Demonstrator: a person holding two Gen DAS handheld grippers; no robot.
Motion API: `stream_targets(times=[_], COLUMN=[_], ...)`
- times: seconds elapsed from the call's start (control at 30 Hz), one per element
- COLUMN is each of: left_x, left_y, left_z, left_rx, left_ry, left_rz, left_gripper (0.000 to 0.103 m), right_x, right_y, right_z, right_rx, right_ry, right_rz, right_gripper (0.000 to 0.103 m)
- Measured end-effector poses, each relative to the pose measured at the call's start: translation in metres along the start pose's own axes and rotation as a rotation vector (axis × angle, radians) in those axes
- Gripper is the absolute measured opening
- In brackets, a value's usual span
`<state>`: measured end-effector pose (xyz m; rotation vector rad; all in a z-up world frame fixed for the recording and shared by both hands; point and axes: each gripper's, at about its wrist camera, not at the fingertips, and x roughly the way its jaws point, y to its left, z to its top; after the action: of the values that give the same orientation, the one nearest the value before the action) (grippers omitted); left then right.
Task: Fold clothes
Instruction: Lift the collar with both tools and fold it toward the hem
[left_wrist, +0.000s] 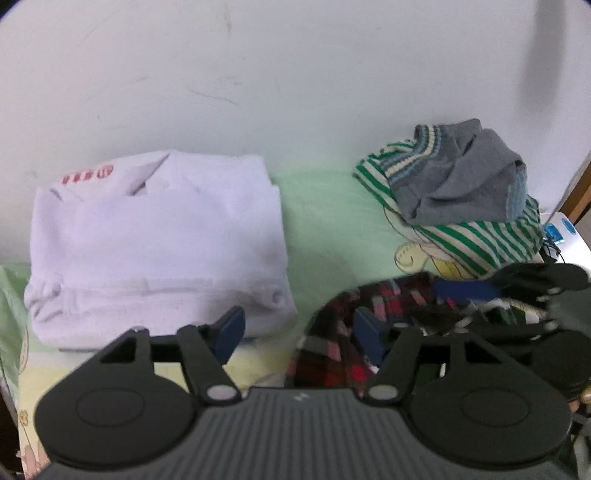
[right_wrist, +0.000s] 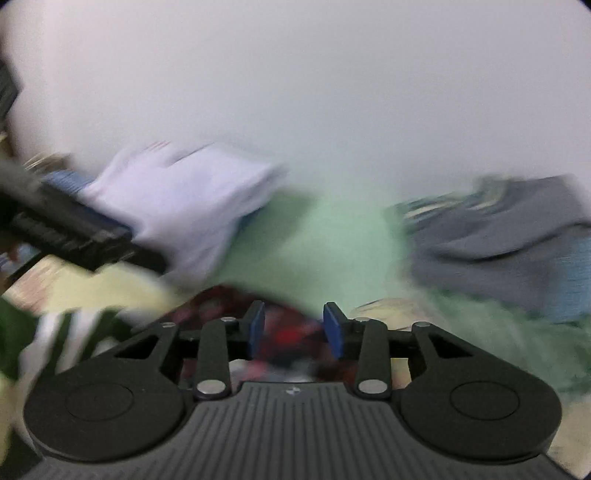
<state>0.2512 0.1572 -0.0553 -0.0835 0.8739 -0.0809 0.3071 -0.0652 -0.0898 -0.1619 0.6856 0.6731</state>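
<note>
- Step in hand, my judgement: getting a grip on the next piece, the plaid garment (left_wrist: 332, 343), a red-black crumple lying nearest me on the green sheet (left_wrist: 325, 221).
- My left gripper (left_wrist: 299, 332) stood spread wide, nothing between the pads; its right pad hung over the plaid garment's left edge, its left pad in front of the folded white garment (left_wrist: 155, 236). Contact with the plaid: could not tell.
- My right gripper (right_wrist: 294, 332) was partly spread, blue pads apart, the plaid garment showing in the gap below; the view was smeared, so no squeeze could be read. I'd call it not pinching.
- To do it well, I judged: find a hem or corner of the plaid garment, not a bunch from the middle; pinch a single layer with each gripper, well apart along the same edge, then lift and shake flat on the bare sheet beyond it.
- Risk, I judged: dragging the striped green shirt (left_wrist: 480, 236), which lay touching the plaid garment on its far right.
- Pose: both grippers pointed forward and down at the plaid garment, the right one coming in from its right side.
- Beyond the plaid garment to the left, the white garment sat folded, done.
- Farther right, a grey sweater (left_wrist: 465, 177) lay heaped on the striped shirt, unfolded.
- Farthest: the white wall (left_wrist: 258, 74).
</note>
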Motion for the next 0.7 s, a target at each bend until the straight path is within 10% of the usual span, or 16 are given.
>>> stream_targets(times=[0.4, 0.57, 0.6, 0.7], left_x=[-0.009, -0.014, -0.017, -0.023], left_y=[0.038, 0.035, 0.035, 0.044], left_z=[-0.093, -0.106, -0.109, -0.112], left_rx=[-0.12, -0.035, -0.02, -0.03], left_ry=[0.1, 0.095, 0.092, 0.084], left_rz=[0.101, 0.21, 0.224, 0.239], left_gripper=[0.043, 0.04, 0.043, 0.046], right_x=[0.064, 0.059, 0.052, 0.019], right_y=[-0.002, -0.004, -0.002, 0.011], right_z=[0.004, 0.01, 0.009, -0.006], right_rx=[0.028, 0.071, 0.088, 0.133], right_ry=[0.081, 0.095, 0.093, 0.07], right_rz=[-0.098, -0.186, -0.198, -0.058], right_gripper=[0.0, 0.0, 0.014, 0.017])
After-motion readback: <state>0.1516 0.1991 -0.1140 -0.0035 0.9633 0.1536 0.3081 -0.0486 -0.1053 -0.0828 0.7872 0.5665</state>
